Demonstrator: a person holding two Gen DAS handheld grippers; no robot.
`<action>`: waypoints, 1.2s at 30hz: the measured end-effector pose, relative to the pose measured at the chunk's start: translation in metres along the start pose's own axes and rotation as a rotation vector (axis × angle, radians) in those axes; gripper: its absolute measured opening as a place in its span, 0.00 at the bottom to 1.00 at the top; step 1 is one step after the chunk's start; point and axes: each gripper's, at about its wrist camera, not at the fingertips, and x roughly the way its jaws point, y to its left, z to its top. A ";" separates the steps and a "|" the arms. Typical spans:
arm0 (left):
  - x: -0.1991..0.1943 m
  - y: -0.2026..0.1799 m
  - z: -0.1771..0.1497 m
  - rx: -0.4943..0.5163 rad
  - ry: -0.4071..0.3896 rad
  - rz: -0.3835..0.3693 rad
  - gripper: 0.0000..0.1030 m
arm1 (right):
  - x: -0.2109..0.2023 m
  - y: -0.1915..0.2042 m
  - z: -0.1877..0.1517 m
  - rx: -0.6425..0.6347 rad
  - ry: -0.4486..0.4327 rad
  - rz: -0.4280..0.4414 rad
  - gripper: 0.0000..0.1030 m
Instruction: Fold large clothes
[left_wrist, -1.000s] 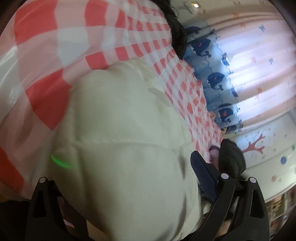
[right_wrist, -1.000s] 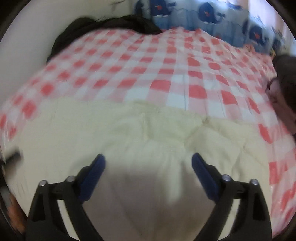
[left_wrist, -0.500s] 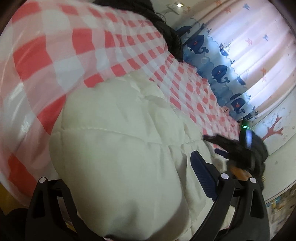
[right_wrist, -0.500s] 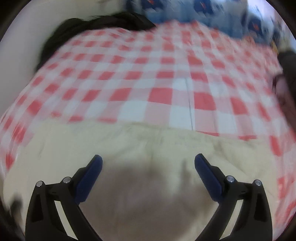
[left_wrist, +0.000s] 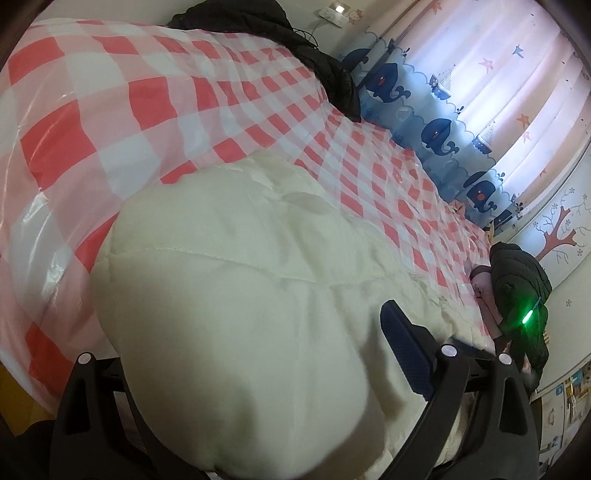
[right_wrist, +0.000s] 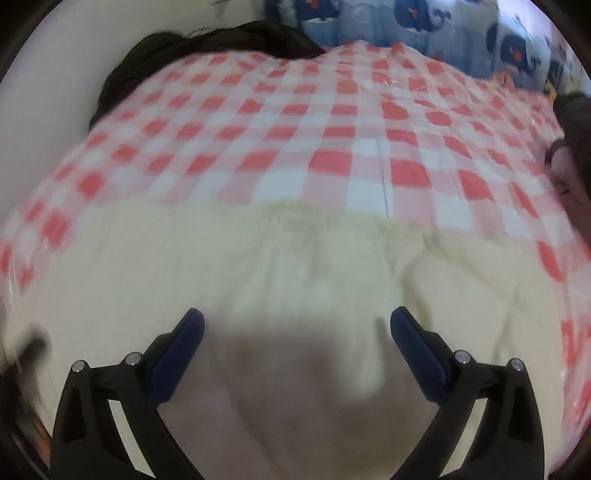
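Both wrist views close above cream jacket (left_wrist: 240, 295)

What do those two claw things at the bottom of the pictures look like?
Both look alike. The right gripper has two black plastic fingers with open triangular cut-outs and small silver rivets, each tipped with a dark blue pad. The left gripper has the same black frame and a blue pad; its other tip is hidden behind the cream padded garment.

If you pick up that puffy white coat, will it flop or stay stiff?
The puffy white coat would probably flop and sag, since it bulges softly and creases along its quilted seams. It looks light for its bulk. It might slide easily on the shiny checkered sheet.
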 end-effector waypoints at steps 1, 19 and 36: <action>0.001 -0.001 0.000 0.003 0.002 0.002 0.87 | 0.007 0.000 -0.009 -0.022 -0.007 -0.003 0.95; 0.001 0.014 0.002 -0.096 0.053 -0.127 0.86 | -0.058 0.029 -0.064 -0.077 -0.103 -0.031 0.94; -0.010 -0.006 0.010 -0.096 0.045 -0.109 0.39 | -0.039 0.036 -0.094 -0.113 -0.122 -0.026 0.95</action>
